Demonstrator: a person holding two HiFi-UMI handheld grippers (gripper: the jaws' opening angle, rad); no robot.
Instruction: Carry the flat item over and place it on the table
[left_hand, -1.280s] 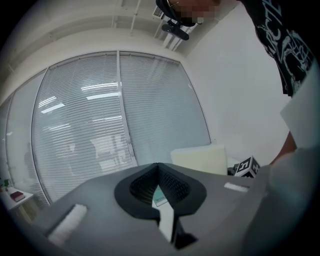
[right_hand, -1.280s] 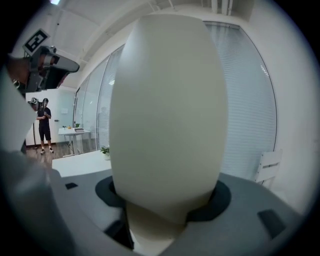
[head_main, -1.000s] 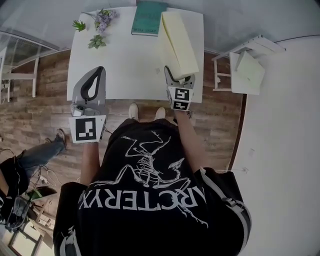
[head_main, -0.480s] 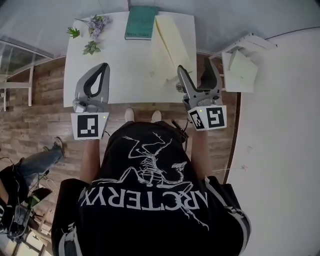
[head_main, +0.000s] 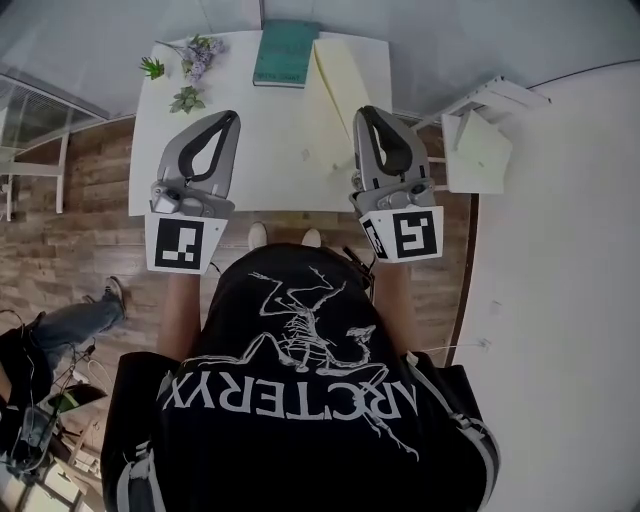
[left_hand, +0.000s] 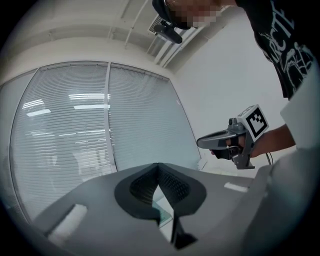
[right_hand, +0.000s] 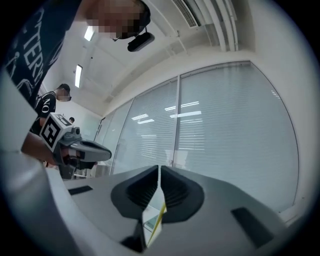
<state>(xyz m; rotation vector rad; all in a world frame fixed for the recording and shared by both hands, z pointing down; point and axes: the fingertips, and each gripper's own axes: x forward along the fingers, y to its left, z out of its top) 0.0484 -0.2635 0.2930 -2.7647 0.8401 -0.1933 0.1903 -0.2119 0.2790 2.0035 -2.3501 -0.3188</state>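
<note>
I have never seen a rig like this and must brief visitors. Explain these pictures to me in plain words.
No robot here: a person holds a hand gripper in each hand, the left gripper and the right gripper. One picture comes from a camera on the person's head, looking down; the other two from cameras riding on the grippers. On the white table lie a teal book, a pale yellow sheet and plant sprigs. Nothing is held: the left fingers are shut, the right fingers are closing with nothing between them.

The white table (head_main: 270, 150) holds a book (head_main: 285, 53), yellow folder (head_main: 340, 90), flowers (head_main: 195, 50).
</note>
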